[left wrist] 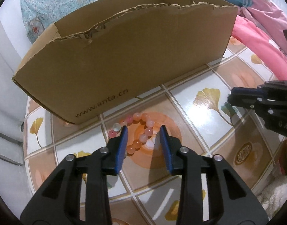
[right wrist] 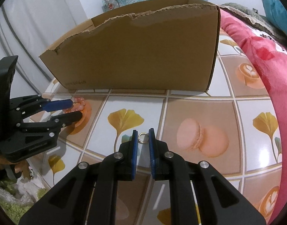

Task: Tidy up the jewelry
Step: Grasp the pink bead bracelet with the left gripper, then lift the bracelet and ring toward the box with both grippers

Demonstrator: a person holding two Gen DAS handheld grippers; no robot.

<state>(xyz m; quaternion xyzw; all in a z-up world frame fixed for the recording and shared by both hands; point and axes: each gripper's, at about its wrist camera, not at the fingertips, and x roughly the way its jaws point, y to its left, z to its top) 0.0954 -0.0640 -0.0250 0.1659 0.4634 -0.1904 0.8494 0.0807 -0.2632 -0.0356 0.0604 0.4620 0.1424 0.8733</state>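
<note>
We're down at the tabletop (right wrist: pixel 190 101), with its printed leaves and macarons, and the torn-edged cardboard box (left wrist: pixel 136 56) is our landmark. Just in front of the box's near left corner lies the bead bracelet (left wrist: pixel 143 131), pink and orange beads in a loop on the cloth. Our left gripper (left wrist: pixel 144 129) straddles it, jaws partly apart: the left pad overlaps the loop's near side, the right pad stands just clear of the beads, so we can't call it a pinch. Further out from the box's front wall, toward its middle, our right gripper (right wrist: pixel 143 133) has its blue pads drawn nearly together around a small metal ring (right wrist: pixel 143 137); we can't tell whether they press on it or only flank it. To the right of the box runs a pink blanket (right wrist: pixel 256 60).
</note>
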